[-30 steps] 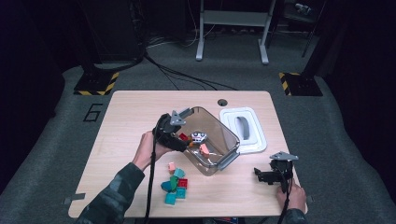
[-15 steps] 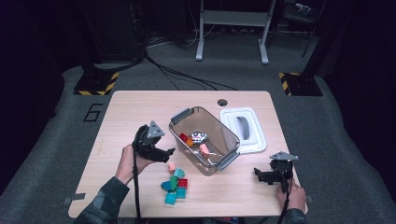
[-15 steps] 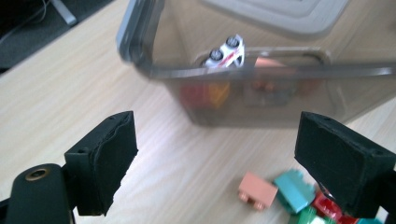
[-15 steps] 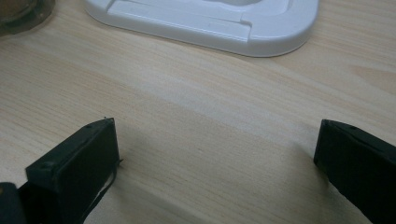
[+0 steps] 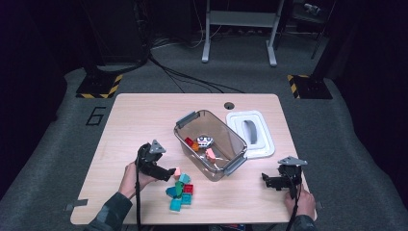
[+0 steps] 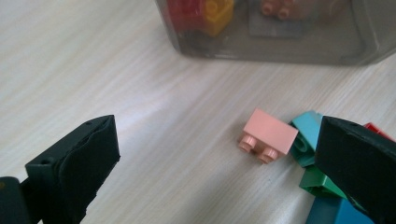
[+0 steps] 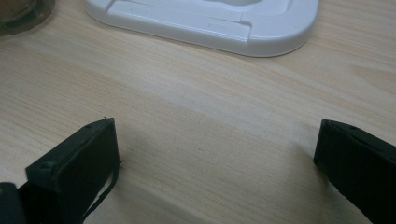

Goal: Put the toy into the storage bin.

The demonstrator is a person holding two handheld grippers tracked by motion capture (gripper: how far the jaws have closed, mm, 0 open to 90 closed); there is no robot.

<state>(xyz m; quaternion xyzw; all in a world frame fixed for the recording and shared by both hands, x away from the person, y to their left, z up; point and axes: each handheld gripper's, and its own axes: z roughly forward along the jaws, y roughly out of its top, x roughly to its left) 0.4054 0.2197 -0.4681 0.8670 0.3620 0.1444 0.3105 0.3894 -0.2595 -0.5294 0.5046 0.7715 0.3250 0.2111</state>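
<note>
Line up on the pink brick before you close.
Your left gripper (image 5: 169,173) has just been opening its fingers, nothing between them; the pink brick (image 6: 267,135) lies on the worktop (image 5: 144,115) right of centre, near the bin (image 5: 211,144). Your right gripper (image 5: 267,181) rests open.

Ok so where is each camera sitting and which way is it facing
High view: above the table's near side, looking forward and down; forearms, left tongs and right tongs show.
Left gripper view: on the left tongs, facing the pink brick and clear bin; open black jaws, just been opening, nothing between.
Right gripper view: on the right tongs, facing the white lid; open jaws.
High and left gripper views share brick and bin.
</note>
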